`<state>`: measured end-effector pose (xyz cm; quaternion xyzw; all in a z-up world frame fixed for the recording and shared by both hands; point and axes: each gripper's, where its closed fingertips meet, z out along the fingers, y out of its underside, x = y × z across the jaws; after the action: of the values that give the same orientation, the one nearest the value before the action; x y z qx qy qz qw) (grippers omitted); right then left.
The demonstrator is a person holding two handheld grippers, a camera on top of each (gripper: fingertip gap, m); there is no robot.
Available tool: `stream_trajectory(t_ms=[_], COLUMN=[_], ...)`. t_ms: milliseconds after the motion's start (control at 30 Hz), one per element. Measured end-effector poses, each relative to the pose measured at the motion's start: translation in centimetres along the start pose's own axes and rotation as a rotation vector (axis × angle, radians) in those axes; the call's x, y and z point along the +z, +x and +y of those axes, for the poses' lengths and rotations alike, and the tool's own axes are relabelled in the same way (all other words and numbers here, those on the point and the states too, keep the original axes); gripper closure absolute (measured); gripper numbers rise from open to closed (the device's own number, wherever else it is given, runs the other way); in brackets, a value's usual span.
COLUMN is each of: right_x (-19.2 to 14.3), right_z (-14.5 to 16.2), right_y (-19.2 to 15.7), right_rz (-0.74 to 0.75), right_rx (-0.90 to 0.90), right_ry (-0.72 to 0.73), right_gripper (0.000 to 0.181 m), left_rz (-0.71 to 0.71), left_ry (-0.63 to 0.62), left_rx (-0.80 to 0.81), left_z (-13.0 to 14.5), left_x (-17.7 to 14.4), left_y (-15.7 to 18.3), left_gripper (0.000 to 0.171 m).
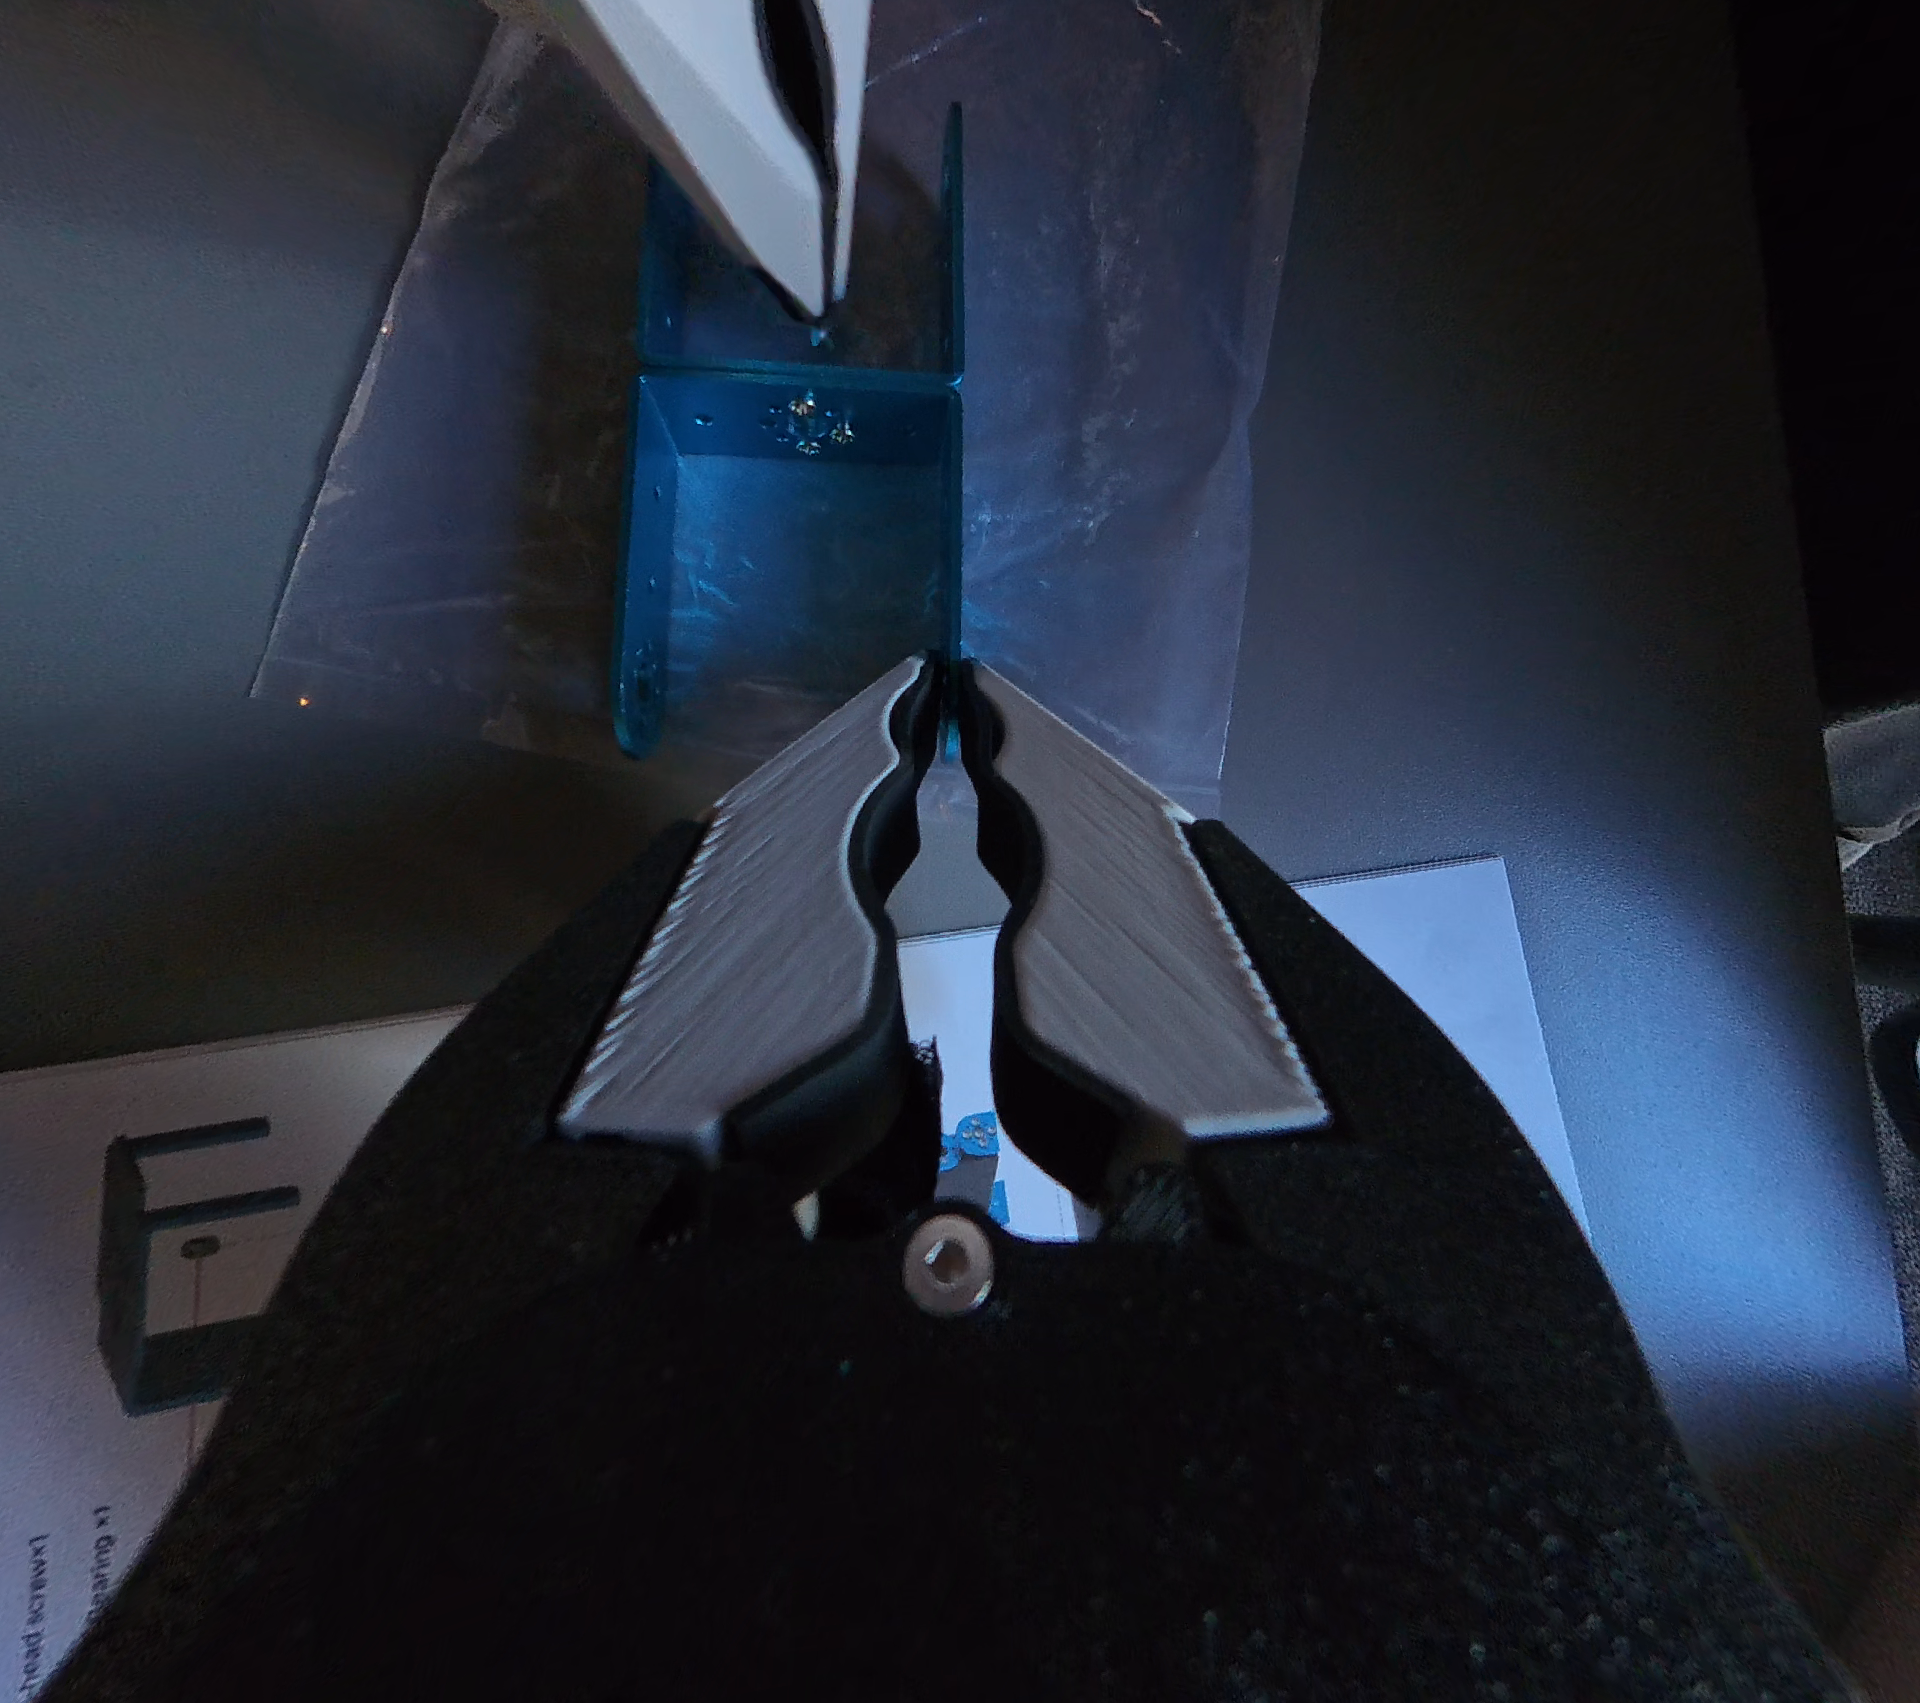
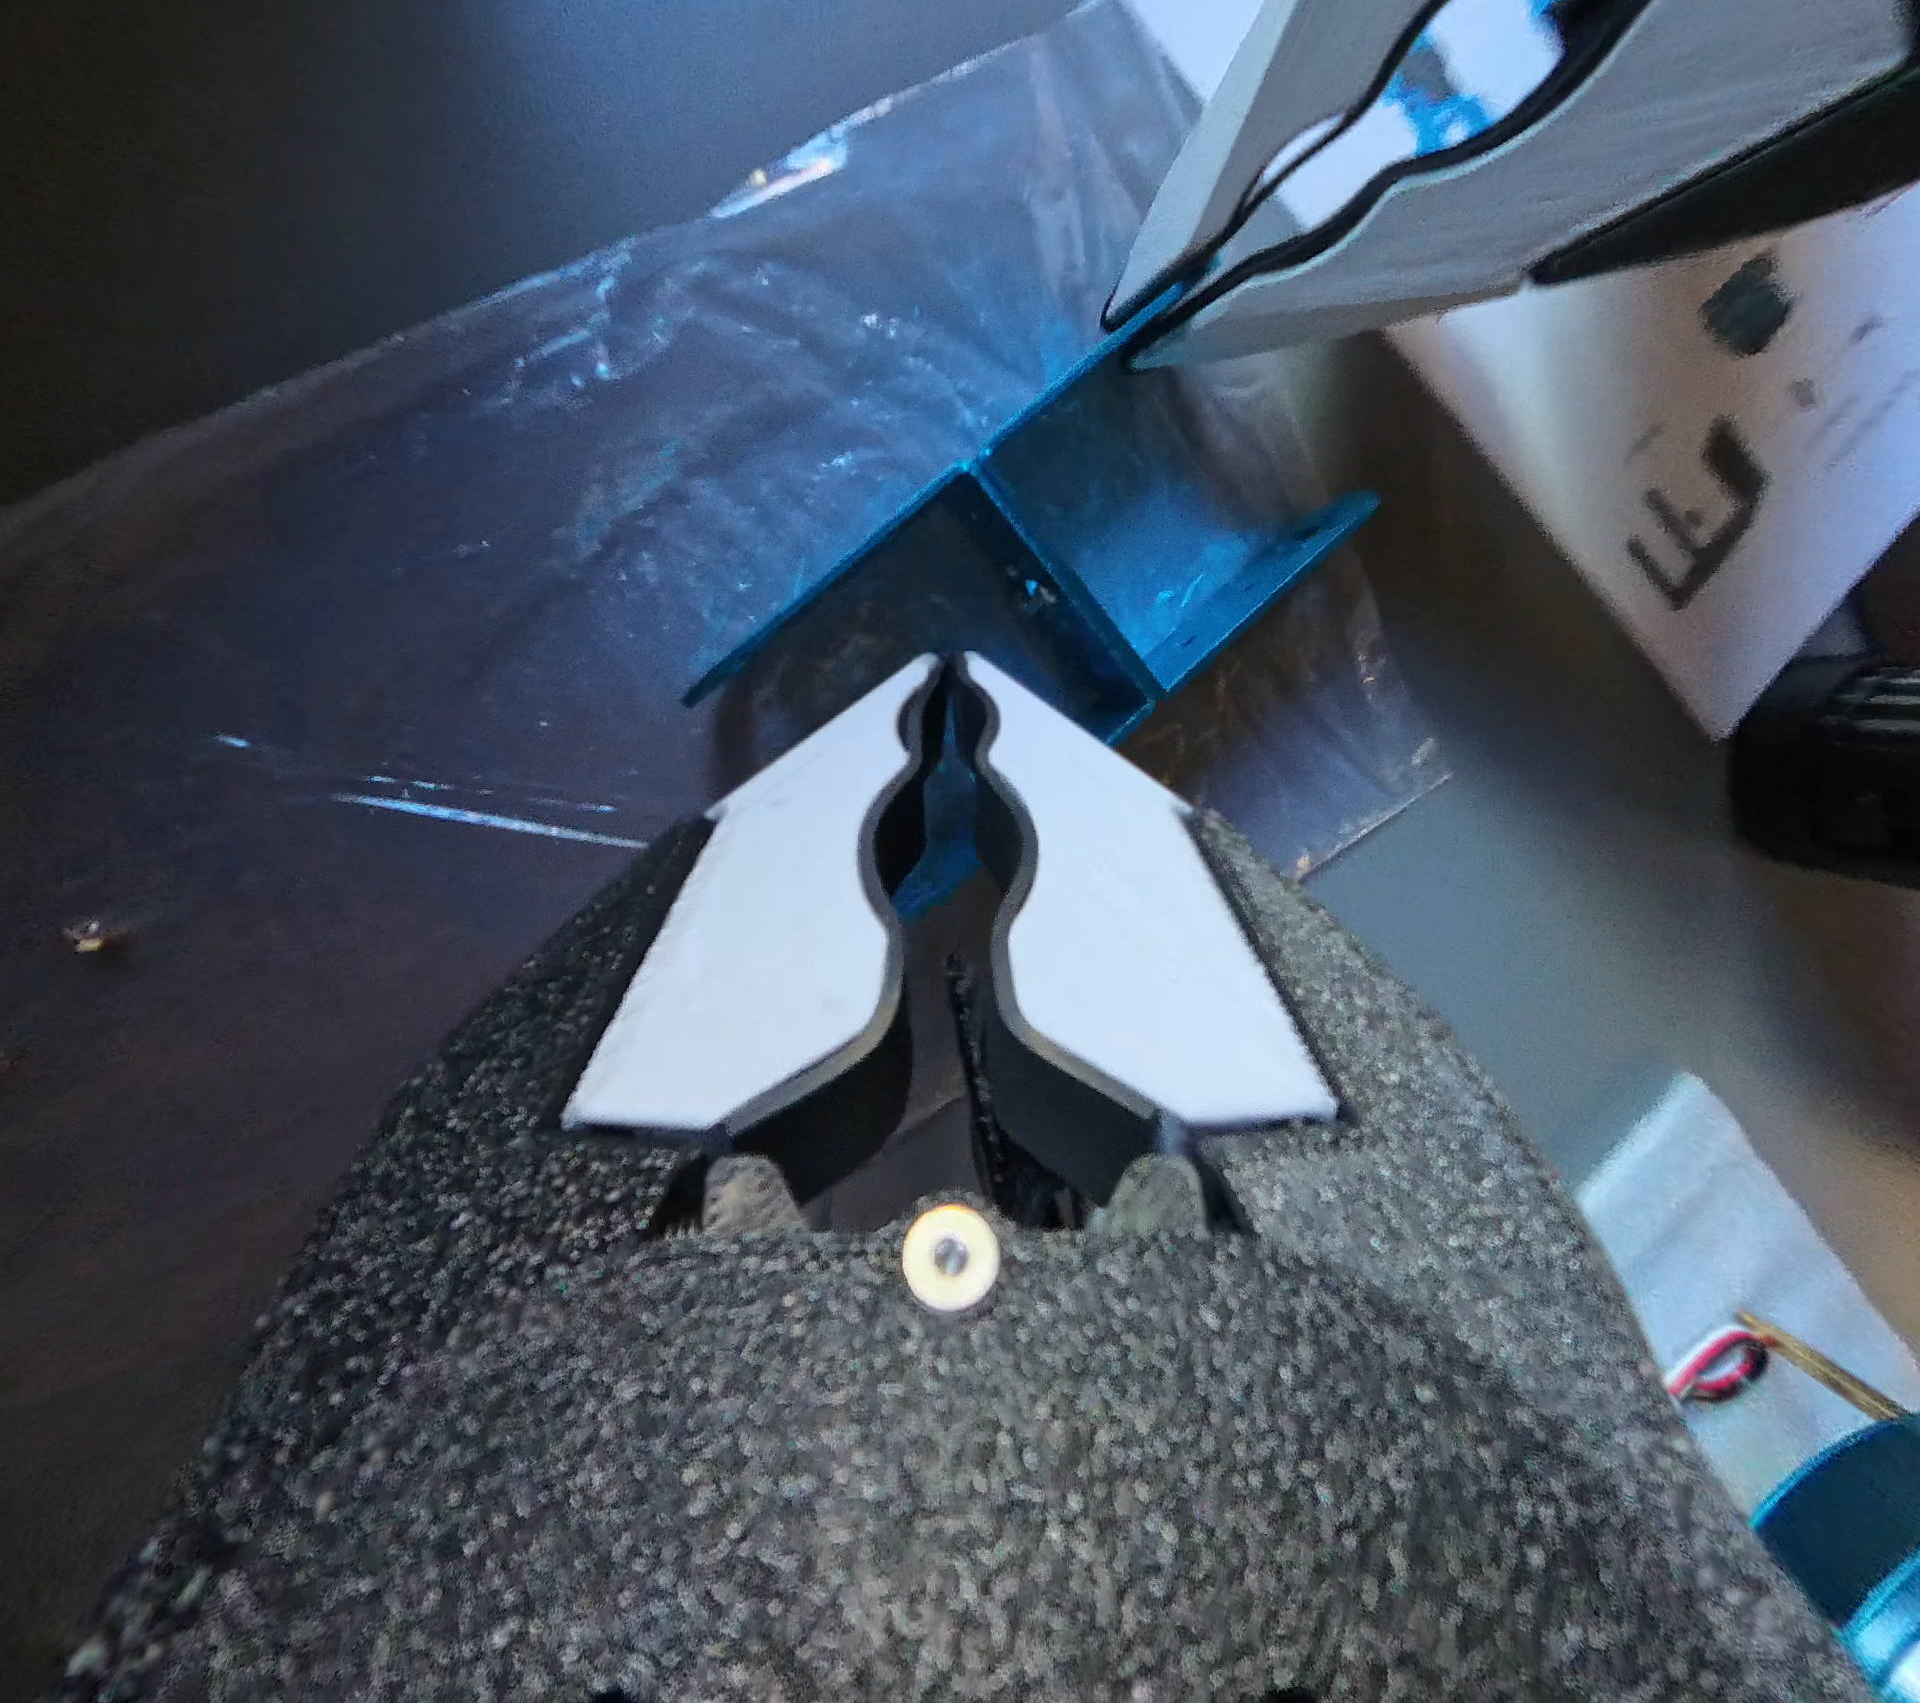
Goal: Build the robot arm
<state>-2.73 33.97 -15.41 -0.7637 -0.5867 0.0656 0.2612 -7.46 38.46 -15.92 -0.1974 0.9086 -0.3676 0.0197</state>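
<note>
A blue metal bracket (image 1: 790, 531) with upright side walls sits over a clear plastic bag (image 1: 1091, 406) on a dark table. My left gripper (image 1: 948, 679) is shut on the near end of the bracket's right wall. My right gripper (image 1: 826, 299) comes in from the top and pinches the bracket's far part. In the right wrist view the right gripper (image 2: 951, 668) is shut on a thin blue wall of the bracket (image 2: 1101, 490). The left gripper (image 2: 1127, 328) clamps the bracket's far edge at the upper right.
A white printed sheet (image 1: 1403, 978) lies near the table's front; it also shows in the right wrist view (image 2: 1766, 458). A black object (image 2: 1829, 770) sits at the right. A blue cylindrical part (image 2: 1849, 1528) with red and white wires (image 2: 1714, 1367) lies at the lower right. My hands' fingertips stand some 7 centimeters from each other. The black object (image 2: 1829, 770) is about equally far from each gripper, around 20 centimeters.
</note>
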Motion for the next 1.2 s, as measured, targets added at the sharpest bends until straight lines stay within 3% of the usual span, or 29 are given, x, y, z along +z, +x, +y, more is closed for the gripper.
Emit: stream_trajectory(t_ms=[200, 267, 433, 733, 1200], right_x=[-0.2, -0.3, 0.0, 1.1, 1.4], right_z=[0.1, 0.3, -1.0, 0.0, -0.4], right_y=[0.1, -0.3, 0.3, 0.6, 0.5], right_rz=[0.186, 0.137, 0.027, -0.012, -0.129], right_rx=[-0.043, 0.022, 0.176, 0.129, 0.212], right_ry=[0.110, 0.110, 0.064, -0.120, -0.104], right_gripper=[0.181, 0.181, 0.159, 0.180, 0.170], left_rz=[0.005, 0.004, -0.026, -0.022, -0.018], left_ry=[0.007, 0.005, -0.023, -0.022, -0.015], left_rx=[-0.004, -0.003, -0.003, -0.004, -0.012], left_z=[0.0, 0.0, 0.5, 0.5, 0.4], left_x=[0.0, 0.0, -0.5, -0.5, -0.4], left_y=[0.0, 0.0, -0.3, -0.3, -0.4], left_gripper=[0.170, 0.170, 0.170, 0.170, 0.170])
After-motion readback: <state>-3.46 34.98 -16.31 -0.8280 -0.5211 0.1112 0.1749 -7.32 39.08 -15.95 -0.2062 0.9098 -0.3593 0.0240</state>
